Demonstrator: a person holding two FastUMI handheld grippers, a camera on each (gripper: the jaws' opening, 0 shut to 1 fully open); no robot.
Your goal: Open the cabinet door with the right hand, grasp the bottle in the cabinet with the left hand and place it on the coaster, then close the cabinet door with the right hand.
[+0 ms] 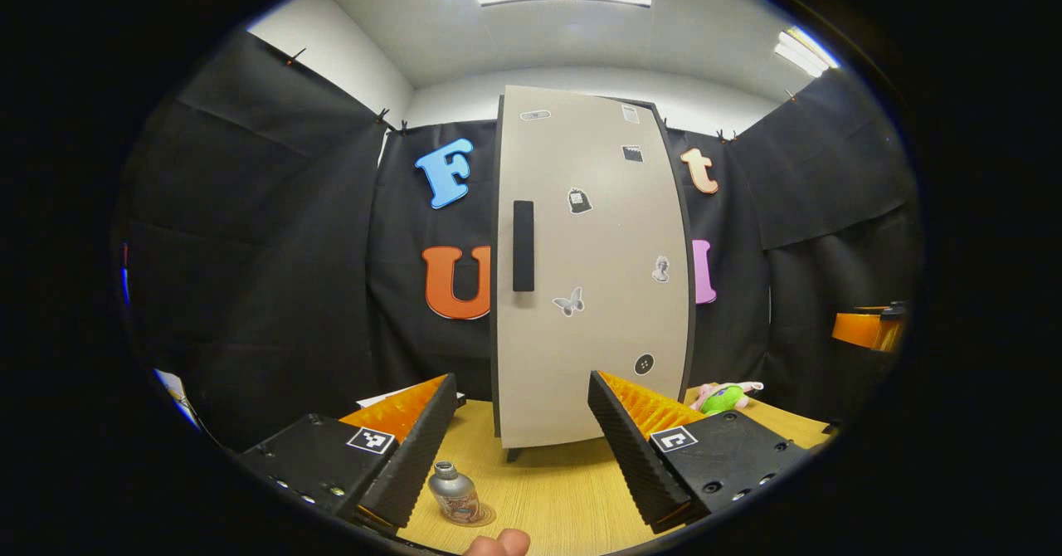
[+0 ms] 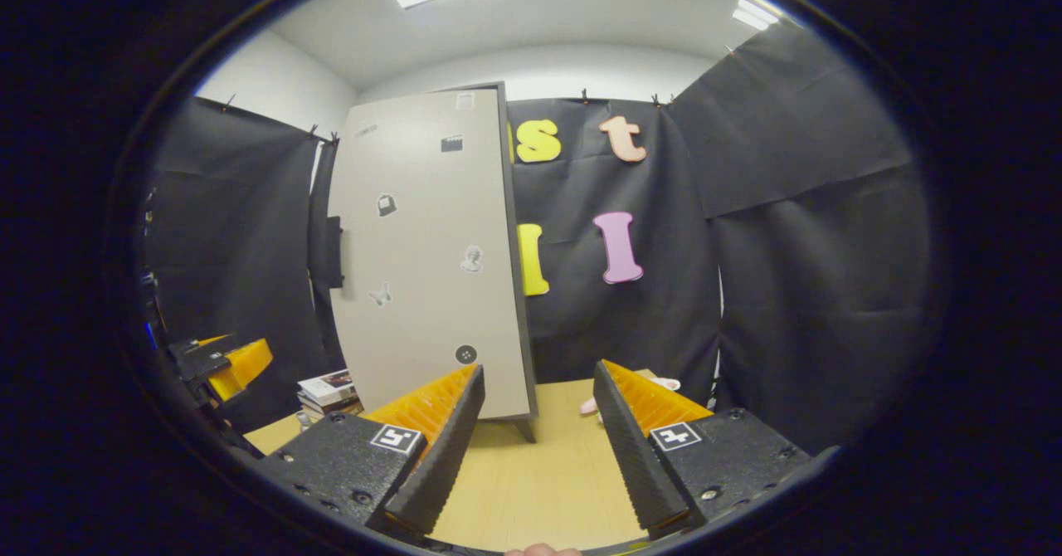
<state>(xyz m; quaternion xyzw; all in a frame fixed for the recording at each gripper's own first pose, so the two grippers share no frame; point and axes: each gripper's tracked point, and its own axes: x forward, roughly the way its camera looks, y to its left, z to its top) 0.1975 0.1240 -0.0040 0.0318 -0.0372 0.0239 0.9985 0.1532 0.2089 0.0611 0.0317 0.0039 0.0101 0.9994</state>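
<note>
The tall beige cabinet [image 1: 593, 290] stands at the back of the wooden table, its door flat against the body and its black handle [image 1: 523, 245] on the left edge. A small silver bottle [image 1: 454, 491] stands upright on a round coaster [image 1: 481, 517] on the table, just right of my left gripper's left finger and apart from it. My left gripper [image 1: 523, 390] is open and holds nothing. In the right gripper view the cabinet [image 2: 427, 257] is left of centre, with its handle [image 2: 334, 251] on the far edge. My right gripper [image 2: 539, 373] is open and empty.
A green and pink plush toy [image 1: 722, 396] lies on the table right of the cabinet. A stack of books [image 2: 328, 390] sits left of it. The other gripper appears at the right edge [image 1: 871, 328] and at the left edge [image 2: 224, 365]. A person's fingertip [image 1: 498, 543] shows low.
</note>
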